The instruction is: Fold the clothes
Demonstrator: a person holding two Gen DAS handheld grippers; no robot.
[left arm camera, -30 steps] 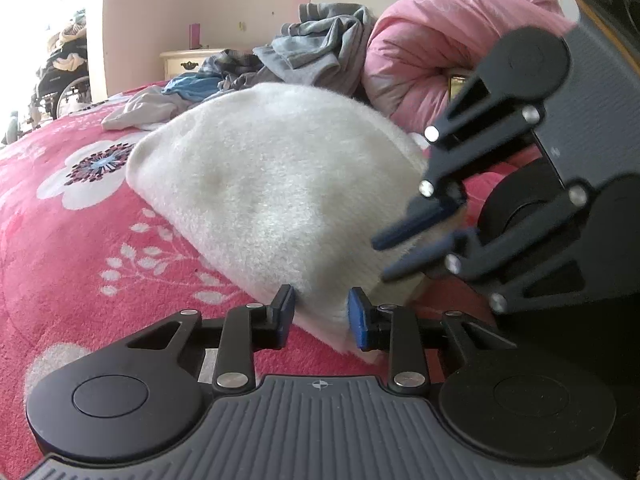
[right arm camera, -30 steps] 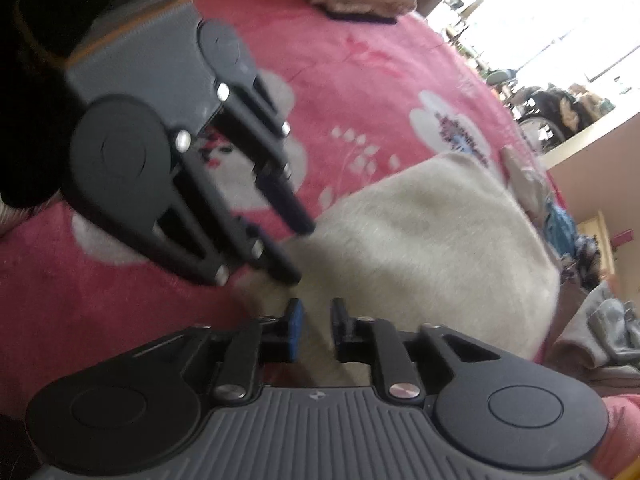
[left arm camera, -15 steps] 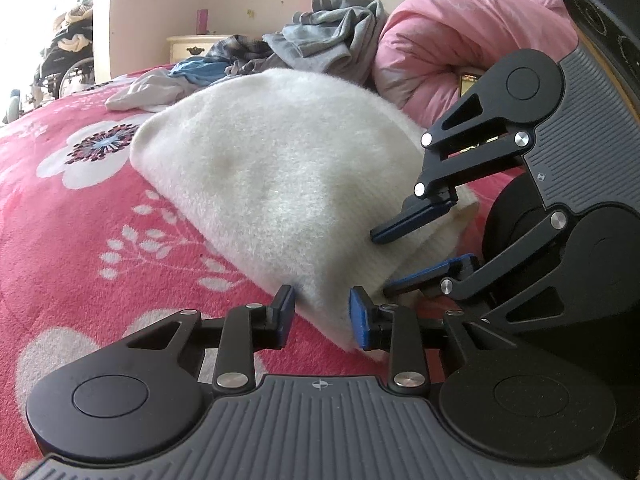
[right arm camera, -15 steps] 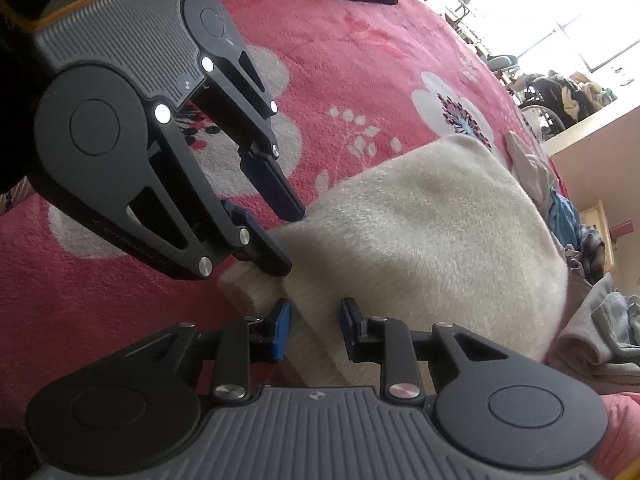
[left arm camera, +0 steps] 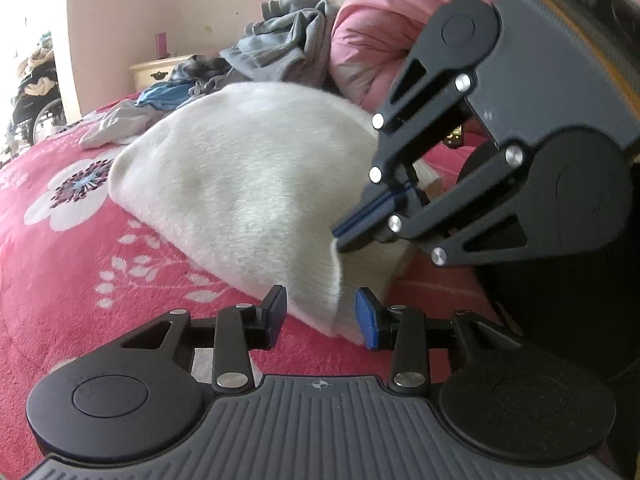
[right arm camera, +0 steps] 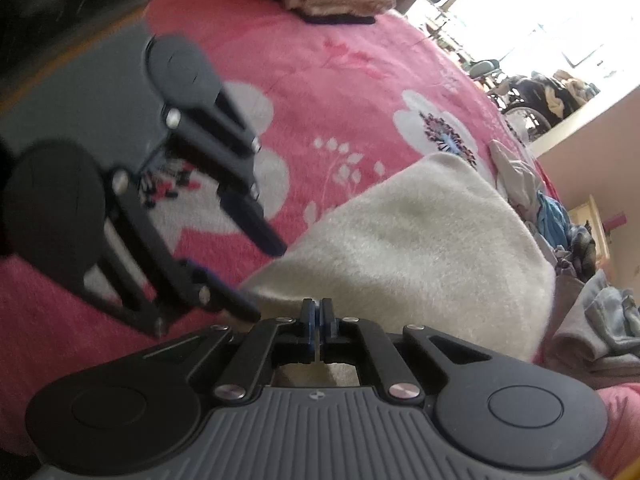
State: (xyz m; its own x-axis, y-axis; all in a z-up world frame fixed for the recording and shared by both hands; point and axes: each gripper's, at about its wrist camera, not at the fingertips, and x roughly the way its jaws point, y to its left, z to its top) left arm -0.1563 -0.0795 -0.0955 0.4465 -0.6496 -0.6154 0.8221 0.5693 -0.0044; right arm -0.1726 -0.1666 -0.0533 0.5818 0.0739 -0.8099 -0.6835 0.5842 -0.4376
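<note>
Left hand-held gripper (left arm camera: 321,317): jaws opening, the near corner of the cream sweater (left arm camera: 248,184) between its pads, not pinched.
Right hand-held gripper (left arm camera: 345,234): pads pressed together on the sweater's ribbed edge, just beyond the left one.
Sweater: lies bunched on the pink floral bedspread (left arm camera: 60,264).
Beyond: grey clothes (left arm camera: 288,52) heaped beside a pink duvet (left arm camera: 384,20); a cream nightstand (left arm camera: 160,70) by the wall.
</note>
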